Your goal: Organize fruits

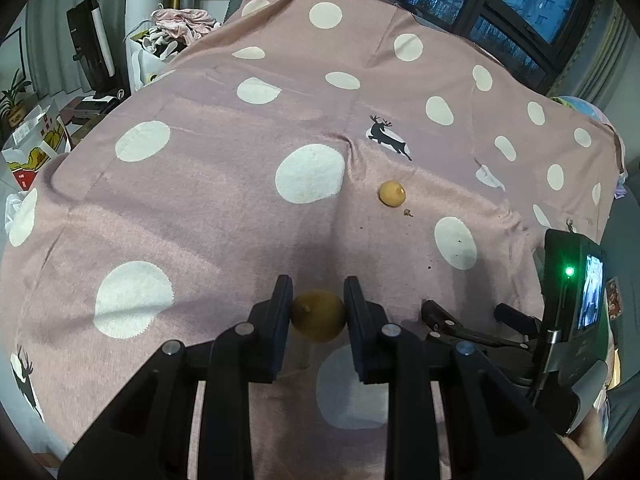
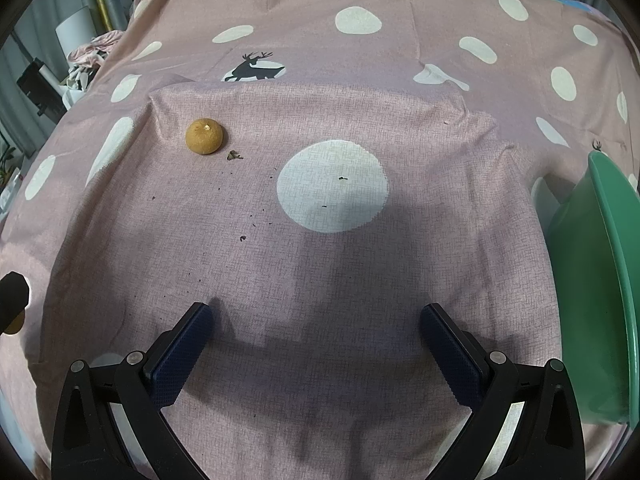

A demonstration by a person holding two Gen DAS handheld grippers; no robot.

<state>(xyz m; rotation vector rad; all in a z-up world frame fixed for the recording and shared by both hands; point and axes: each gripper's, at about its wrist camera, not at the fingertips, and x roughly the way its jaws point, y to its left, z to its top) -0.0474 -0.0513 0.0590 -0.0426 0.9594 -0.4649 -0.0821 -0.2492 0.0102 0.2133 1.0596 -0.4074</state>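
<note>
Pink cloth (image 1: 224, 216) w/ white dots and small black deer prints covers the whole table, wrinkled in a few folds. Windows (image 1: 520, 4) run along the far side in the left wrist view; clutter of clothes and boxes off the far-left edge.

Green bowl (image 2: 600, 288) sits at the right edge of the right wrist view, on the cloth, only partly in frame; can't see inside.

Left tool (image 1: 318, 308) points down at the cloth, jaws nearly closed and clamped on a small round brownish-yellow fruit (image 1: 318, 316), one pad touching each side. Can't tell if the fruit rests on the cloth or is lifted just off it.

Right tool (image 2: 316, 344) is just beside the left one, jaws spread wide, nothing between them, only bare cloth below. Its body w/ a green light and small screen shows at the right of the left wrist view.

Second fruit (image 2: 204, 136), same kind, lies loose on the cloth, well apart from both tools, far-left of the right tool.

Small brown bit (image 2: 234, 155) lies just beside that fruit, plus scattered dark crumbs (image 2: 242, 238) nearer the right tool.
</note>
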